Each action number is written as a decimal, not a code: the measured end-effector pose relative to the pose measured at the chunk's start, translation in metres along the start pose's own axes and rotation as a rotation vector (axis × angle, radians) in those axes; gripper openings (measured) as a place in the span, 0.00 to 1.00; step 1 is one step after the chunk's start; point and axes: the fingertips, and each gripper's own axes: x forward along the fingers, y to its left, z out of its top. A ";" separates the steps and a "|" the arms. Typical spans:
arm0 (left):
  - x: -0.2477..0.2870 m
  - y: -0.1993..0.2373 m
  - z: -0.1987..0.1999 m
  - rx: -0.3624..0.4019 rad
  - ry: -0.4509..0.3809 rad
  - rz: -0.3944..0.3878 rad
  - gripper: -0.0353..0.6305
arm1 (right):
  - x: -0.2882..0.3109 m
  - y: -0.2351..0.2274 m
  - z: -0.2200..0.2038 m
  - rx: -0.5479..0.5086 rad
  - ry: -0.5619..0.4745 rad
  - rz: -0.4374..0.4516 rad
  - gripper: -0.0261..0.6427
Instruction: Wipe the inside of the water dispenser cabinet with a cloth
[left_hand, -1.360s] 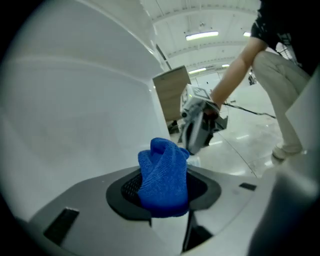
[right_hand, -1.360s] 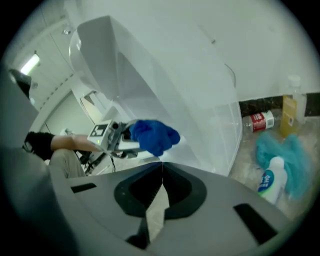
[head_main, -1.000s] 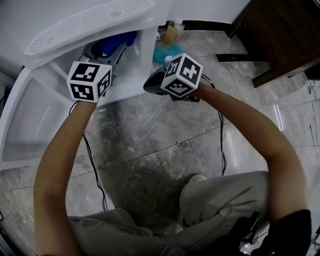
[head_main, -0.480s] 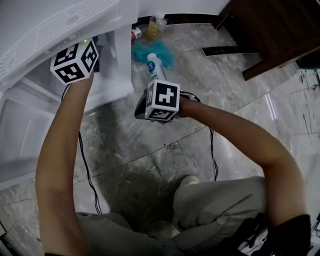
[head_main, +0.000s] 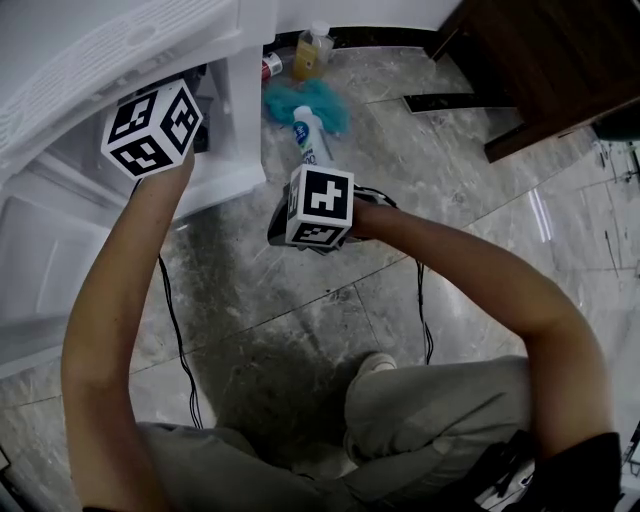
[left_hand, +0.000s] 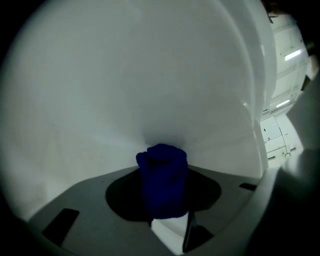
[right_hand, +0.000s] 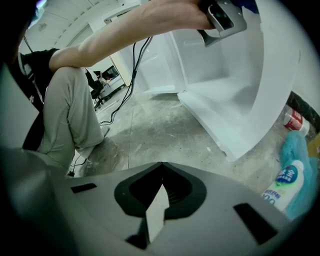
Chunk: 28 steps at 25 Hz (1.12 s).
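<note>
Left claw (left_hand: 165, 210) gripped a blue cloth (left_hand: 162, 170) inside the white cabinet (left_hand: 125, 90), while the right claw (right_hand: 159, 192), jaws together, hung over the floor (right_hand: 165, 135).

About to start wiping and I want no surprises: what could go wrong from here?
The blue cloth is a bunched wad in the left tool; pressed on the cabinet wall it might slip out. The cable under the left arm could snag on the cabinet's edge. The shut, empty right tool hangs near the bottle on the floor and may knock it.
</note>
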 end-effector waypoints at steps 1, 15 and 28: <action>0.001 0.001 0.001 0.012 0.002 -0.009 0.30 | 0.001 0.001 0.000 -0.002 0.004 0.003 0.04; 0.006 -0.001 0.004 0.214 0.041 0.033 0.30 | 0.012 0.016 -0.003 -0.065 0.087 0.020 0.04; 0.021 0.009 0.006 0.293 0.056 0.048 0.30 | 0.011 0.010 0.000 -0.054 0.076 -0.011 0.04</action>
